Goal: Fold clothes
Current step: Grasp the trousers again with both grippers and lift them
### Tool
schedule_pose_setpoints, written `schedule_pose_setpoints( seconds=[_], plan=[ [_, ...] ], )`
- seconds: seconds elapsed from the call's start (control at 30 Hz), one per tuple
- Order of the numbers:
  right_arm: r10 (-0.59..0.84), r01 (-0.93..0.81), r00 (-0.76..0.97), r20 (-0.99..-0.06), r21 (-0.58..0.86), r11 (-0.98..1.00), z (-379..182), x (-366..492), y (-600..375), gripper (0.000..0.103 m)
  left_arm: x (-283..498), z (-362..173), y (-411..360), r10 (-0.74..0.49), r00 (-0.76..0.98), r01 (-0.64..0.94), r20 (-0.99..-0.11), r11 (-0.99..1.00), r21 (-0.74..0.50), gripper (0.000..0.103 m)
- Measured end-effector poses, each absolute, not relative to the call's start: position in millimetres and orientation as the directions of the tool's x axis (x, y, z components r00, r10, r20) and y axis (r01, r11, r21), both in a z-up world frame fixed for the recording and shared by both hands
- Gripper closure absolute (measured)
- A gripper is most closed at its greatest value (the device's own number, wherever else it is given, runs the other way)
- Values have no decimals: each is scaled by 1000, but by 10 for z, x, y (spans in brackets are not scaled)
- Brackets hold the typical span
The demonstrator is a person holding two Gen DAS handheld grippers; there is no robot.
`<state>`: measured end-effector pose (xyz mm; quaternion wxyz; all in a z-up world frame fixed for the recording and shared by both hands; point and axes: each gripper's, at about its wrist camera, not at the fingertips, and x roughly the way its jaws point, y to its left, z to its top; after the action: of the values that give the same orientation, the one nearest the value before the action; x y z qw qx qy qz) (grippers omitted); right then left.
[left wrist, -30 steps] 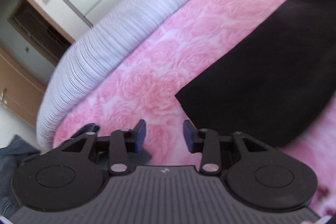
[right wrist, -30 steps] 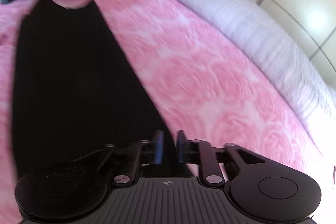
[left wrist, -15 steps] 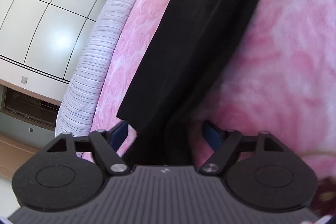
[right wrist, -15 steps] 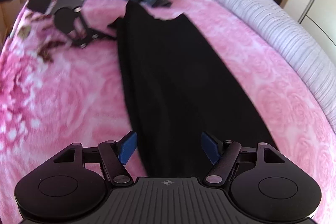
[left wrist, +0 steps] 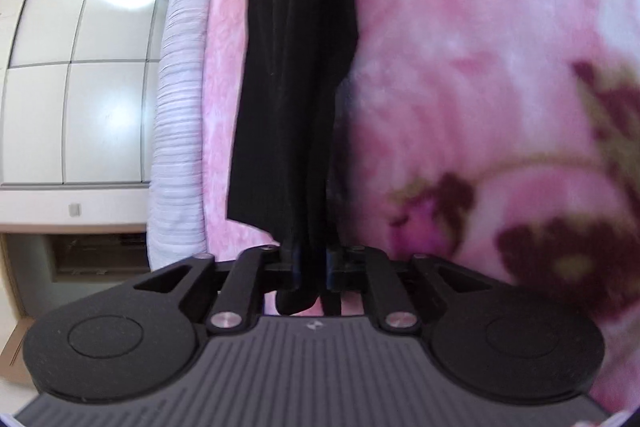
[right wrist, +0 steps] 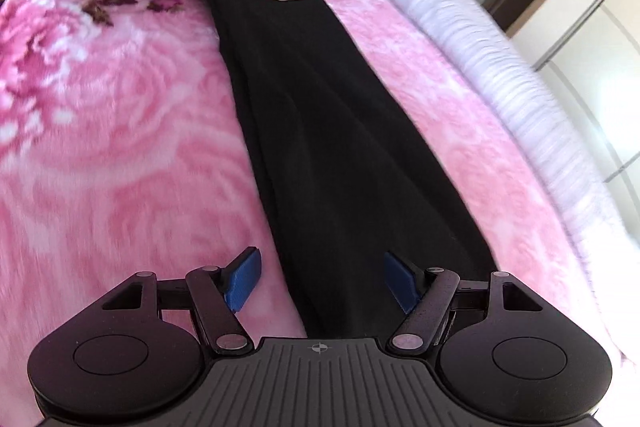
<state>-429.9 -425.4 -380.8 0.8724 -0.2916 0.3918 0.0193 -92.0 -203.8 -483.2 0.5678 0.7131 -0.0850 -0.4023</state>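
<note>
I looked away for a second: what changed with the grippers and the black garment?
The left gripper moved to one end of the black garment and shut on it. The right gripper let go; its jaws now straddle the other end. The garment stays stretched along the pink blanket.

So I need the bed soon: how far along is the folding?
Early. The black garment lies as one long strip on the pink blanket. The left gripper has clamped one end; the right gripper is open over the other. Folding it shorter remains.
</note>
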Motion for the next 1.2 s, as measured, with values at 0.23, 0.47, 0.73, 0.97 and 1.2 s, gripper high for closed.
schedule_pose_setpoints(
  seconds=[0.23,0.47,0.73,0.97,1.2],
  plan=[
    [-381,-159,673,-634,-627,763,-3874,-5065,-4236,32,-806,-4905,-2062,-527,724,321,-444,-311,894,95],
    [-571,-63,545,-614,-709,702,-3863,-6042,-4697,32,-819,-4852,-2007,-453,773,341,-445,-294,893,91],
    [-643,-100,469,-605,-760,642,-4004,-6588,-5049,33,-1487,-4437,-1799,-484,731,370,-480,-311,876,78],
    [-679,-178,504,-534,-834,523,-4169,-6709,-5218,55,-2336,-4399,-2302,-651,604,346,-460,-306,887,76],
    [-641,-308,587,-495,-869,389,-4329,-6702,-5353,90,-3055,-4440,-2875,-798,441,281,-410,-311,908,67]
  ],
)
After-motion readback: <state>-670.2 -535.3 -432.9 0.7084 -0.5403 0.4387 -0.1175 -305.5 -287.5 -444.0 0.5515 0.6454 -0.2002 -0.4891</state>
